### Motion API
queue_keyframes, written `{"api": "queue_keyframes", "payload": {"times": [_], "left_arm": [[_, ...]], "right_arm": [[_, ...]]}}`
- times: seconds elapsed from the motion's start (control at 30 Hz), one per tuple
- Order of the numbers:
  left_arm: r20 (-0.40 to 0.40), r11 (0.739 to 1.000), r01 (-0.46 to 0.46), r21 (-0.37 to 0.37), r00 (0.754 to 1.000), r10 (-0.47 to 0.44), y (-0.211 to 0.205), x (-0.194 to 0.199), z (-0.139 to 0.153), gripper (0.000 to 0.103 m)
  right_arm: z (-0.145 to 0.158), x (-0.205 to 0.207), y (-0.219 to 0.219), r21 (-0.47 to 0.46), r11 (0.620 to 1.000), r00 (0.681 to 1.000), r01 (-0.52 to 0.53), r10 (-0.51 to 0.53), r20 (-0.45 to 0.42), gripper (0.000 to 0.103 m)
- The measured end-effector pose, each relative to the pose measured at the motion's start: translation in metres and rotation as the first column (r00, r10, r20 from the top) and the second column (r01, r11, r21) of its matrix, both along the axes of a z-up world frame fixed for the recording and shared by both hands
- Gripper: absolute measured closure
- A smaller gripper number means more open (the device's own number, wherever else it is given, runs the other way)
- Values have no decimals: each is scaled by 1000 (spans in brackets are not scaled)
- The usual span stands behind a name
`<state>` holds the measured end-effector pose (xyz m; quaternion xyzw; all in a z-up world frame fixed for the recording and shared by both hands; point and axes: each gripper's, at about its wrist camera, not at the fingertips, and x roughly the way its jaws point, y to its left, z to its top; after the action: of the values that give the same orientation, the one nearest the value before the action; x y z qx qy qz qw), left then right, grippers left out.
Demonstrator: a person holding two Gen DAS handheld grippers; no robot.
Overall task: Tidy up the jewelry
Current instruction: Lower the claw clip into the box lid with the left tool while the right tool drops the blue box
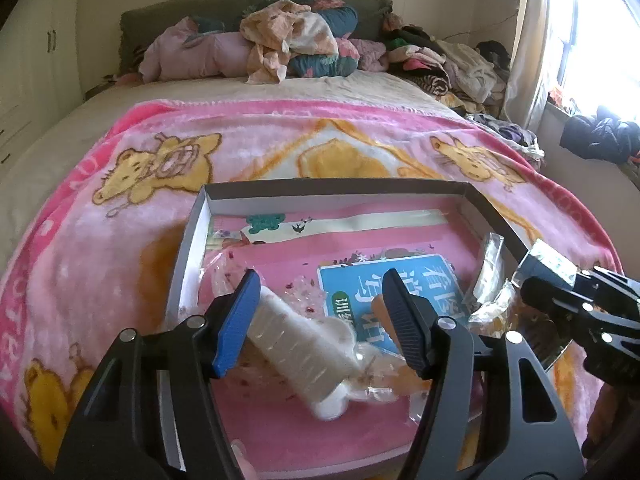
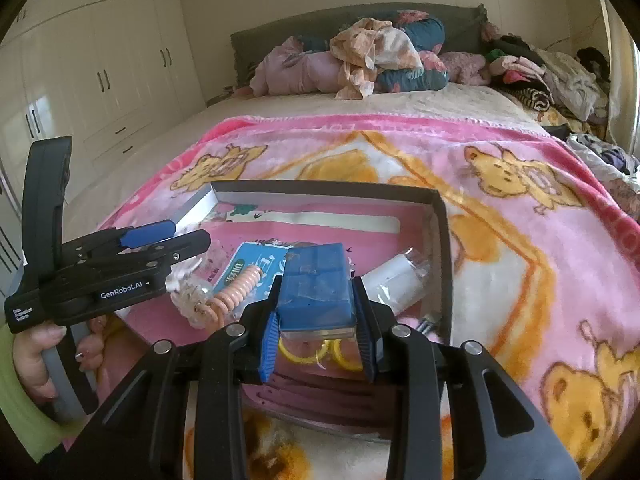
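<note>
Nearest us, our right tongs [image 2: 318, 344] clench a blue box [image 2: 316, 292] above the shallow cardboard tray [image 2: 442, 240] on the bed's pink blanket [image 2: 540, 240]. Our left tongs [image 1: 320, 320] hang released over a bagged white piece [image 1: 304, 352]. Beyond, packets already lie inside, loosely sorted; more placing remains.
</note>
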<state>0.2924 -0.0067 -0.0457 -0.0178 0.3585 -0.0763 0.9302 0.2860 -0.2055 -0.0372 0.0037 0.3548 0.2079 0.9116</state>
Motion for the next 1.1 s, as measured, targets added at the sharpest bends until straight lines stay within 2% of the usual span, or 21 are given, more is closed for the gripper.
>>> {"api": "queue_keyframes", "payload": {"times": [0.37,0.63,0.87,1.0,1.1], "left_arm": [[-6,1000,6,-6,1000,-6,1,5,-4,49],[-4,1000,5,-9,1000,-5,1,6,-4,49],[-1,1000,3,-21,1000,-3,1,4,-5,49],[1,1000,2,-15,1000,-2,1,2,-4,48],[8,1000,-6,-22,1000,6,4,-4,-2,44]], "right_arm": [[-17,9,9,9,1000,999,-8,8,-48,71],[-20,1,10,-3,1000,999,-8,8,-48,56],[-18,-10,7,-6,1000,999,6,-6,-43,50],[-12,-17,8,-18,1000,1000,2,-3,-18,41],[-6,-21,7,-21,1000,1000,9,-9,-2,34]]}}
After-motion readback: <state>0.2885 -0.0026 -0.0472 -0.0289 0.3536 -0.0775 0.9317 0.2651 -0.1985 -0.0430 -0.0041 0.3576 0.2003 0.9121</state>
